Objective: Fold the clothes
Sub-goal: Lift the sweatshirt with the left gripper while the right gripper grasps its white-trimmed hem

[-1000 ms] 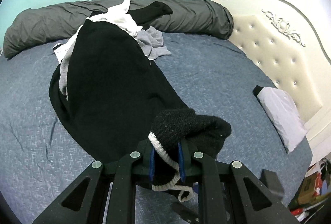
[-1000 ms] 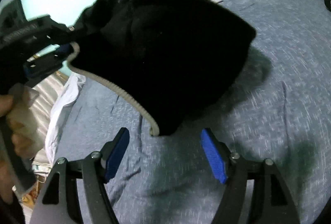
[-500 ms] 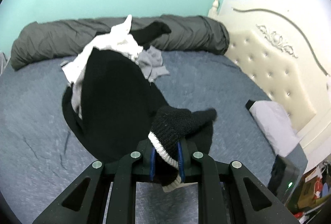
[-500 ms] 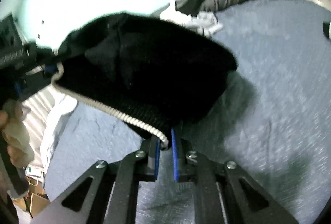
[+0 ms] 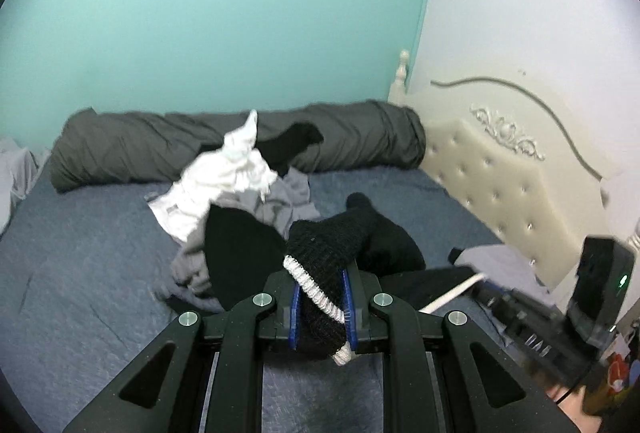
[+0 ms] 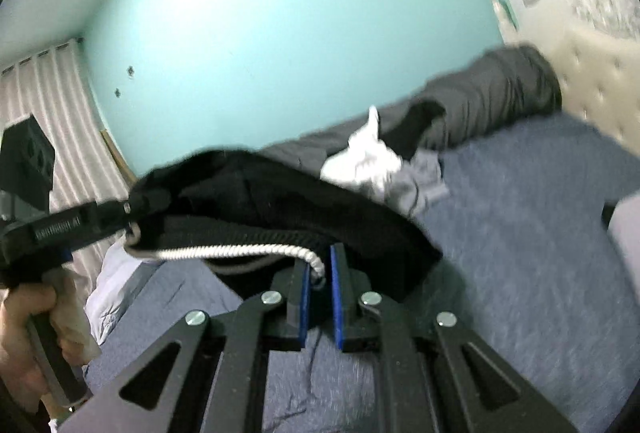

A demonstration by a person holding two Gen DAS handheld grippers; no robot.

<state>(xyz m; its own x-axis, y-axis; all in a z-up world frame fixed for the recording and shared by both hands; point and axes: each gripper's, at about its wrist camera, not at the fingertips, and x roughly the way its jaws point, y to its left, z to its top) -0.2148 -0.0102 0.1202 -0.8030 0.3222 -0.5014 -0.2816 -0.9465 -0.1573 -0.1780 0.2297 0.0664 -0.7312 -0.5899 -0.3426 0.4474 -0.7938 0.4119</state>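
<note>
A black knit sweater (image 5: 332, 241) with a white ribbed edge hangs between my two grippers above the blue bed (image 5: 80, 265). My left gripper (image 5: 320, 309) is shut on its white-trimmed hem. My right gripper (image 6: 318, 285) is shut on the same trim (image 6: 240, 251) further along; the sweater (image 6: 280, 201) stretches left to the left gripper (image 6: 80, 229). The right gripper also shows at the right in the left wrist view (image 5: 560, 321). The sweater's lower part drapes out of sight.
A pile of white, grey and black clothes (image 5: 236, 173) lies mid-bed before a rolled grey duvet (image 5: 160, 149). A cream tufted headboard (image 5: 500, 185) stands right. A folded pale garment (image 6: 628, 217) lies near it. Curtains (image 6: 52, 105) hang left.
Both grippers have risen with the sweater, lifting it off the bed. The right gripper, open a second ago, has shut on the white trim. The views now tilt up toward the wall.
</note>
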